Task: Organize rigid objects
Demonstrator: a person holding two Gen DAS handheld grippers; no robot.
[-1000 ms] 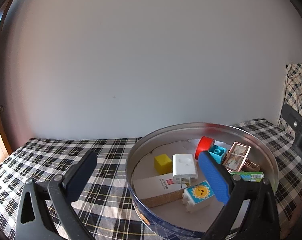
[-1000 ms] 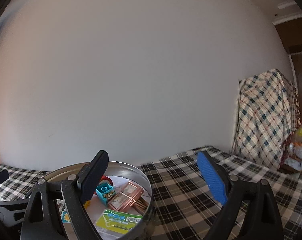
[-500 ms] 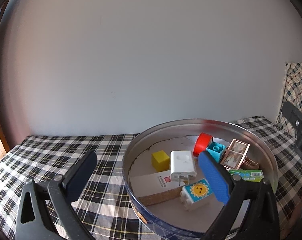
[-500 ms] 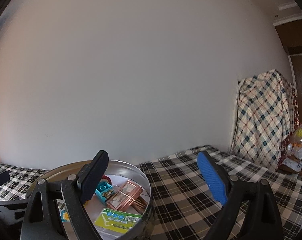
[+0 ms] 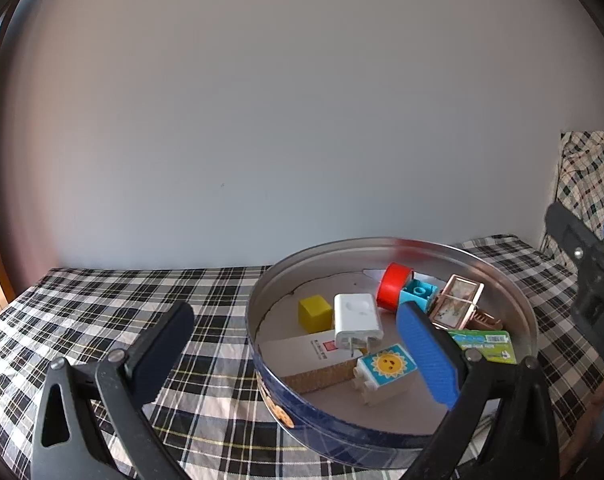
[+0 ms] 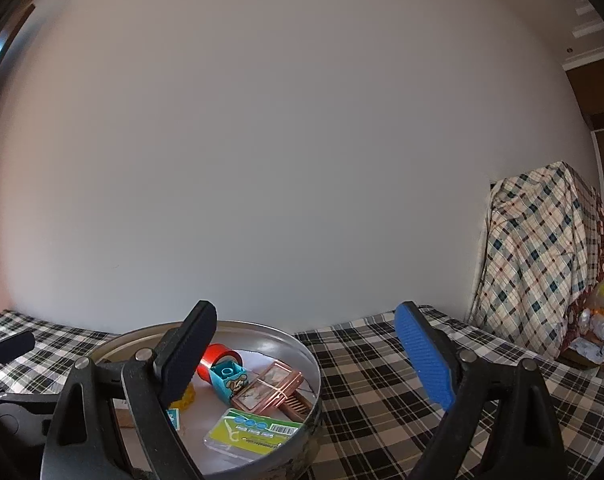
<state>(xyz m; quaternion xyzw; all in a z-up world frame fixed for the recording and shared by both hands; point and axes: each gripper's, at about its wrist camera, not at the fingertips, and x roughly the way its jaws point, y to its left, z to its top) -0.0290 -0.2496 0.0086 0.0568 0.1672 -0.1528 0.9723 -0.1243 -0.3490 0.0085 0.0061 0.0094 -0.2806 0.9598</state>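
A round metal tin (image 5: 513, 300) with a blue side stands on the plaid cloth; it also shows in the right wrist view (image 6: 302, 350). In it lie a yellow cube (image 5: 313, 313), a white charger (image 5: 357, 320), a red cylinder (image 5: 393, 286), a teal brick (image 5: 418, 291), a rose-gold frame (image 5: 455, 307), a sun-print block (image 5: 385, 372), a white box (image 5: 302, 354) and a green floss pack (image 6: 254, 432). My left gripper (image 5: 298, 356) is open and empty, straddling the tin's near left rim. My right gripper (image 6: 309, 356) is open and empty above the tin's right rim.
The plaid cloth (image 5: 122, 300) covers the surface up to a plain white wall. A plaid-draped object (image 6: 537, 256) stands at the right, with a bag of items (image 6: 597, 320) beside it. The right gripper's body (image 5: 589, 280) shows at the left view's right edge.
The left gripper has shifted slightly left and the tin now sits a bit further right in its view. The right gripper has drifted slightly; both stay open.
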